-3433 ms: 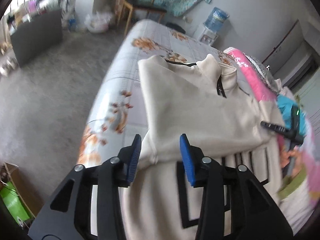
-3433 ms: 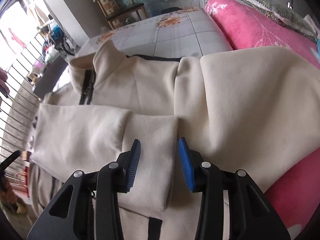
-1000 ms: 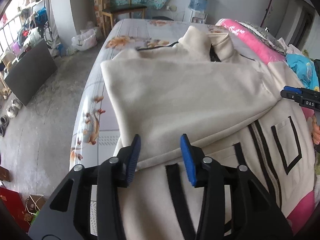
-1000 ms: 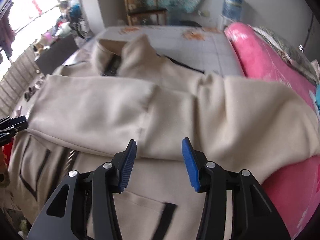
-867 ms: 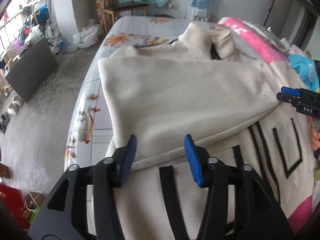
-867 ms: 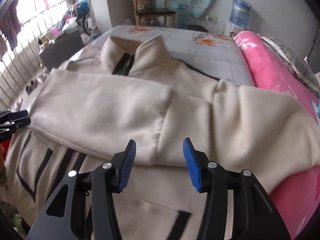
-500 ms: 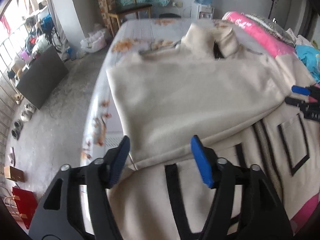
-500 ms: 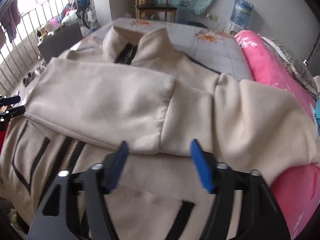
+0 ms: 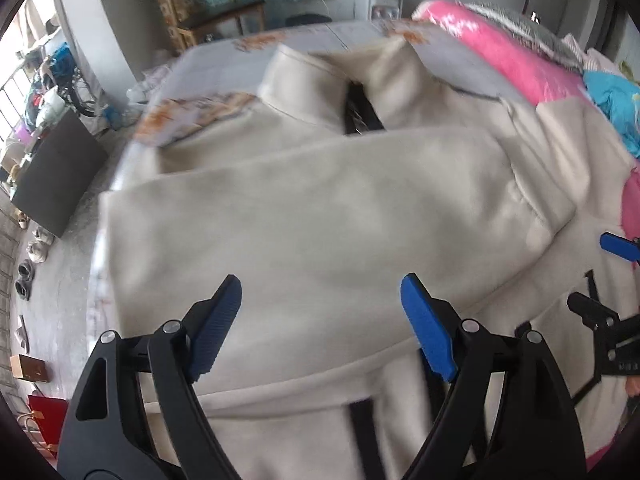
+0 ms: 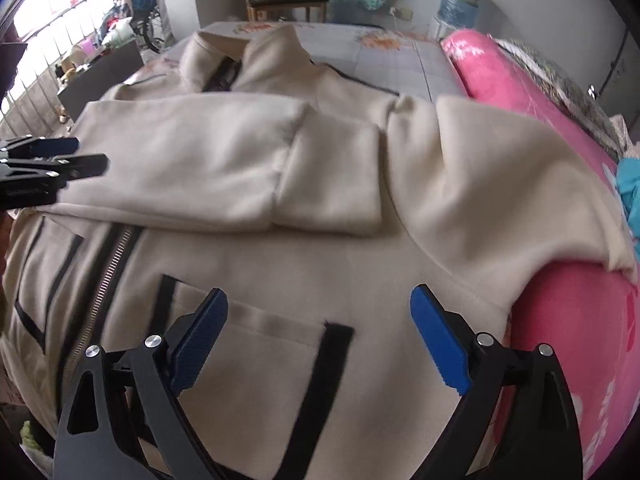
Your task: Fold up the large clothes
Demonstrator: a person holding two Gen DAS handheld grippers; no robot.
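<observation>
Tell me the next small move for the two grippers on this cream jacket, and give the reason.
Probably lower both toward the hem and close on it, to fold the bottom up. Both sleeves already lie folded across the cream jacket, its lower half with the zipper still lies flat, and the left gripper and right gripper are opening with nothing gripped.

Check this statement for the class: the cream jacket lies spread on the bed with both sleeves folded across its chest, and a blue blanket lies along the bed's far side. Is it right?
One detail is wrong: the blanket is pink, not blue, as the right wrist view shows. The rest stands: the cream jacket lies spread on the bed with both sleeves folded across its chest.
</observation>
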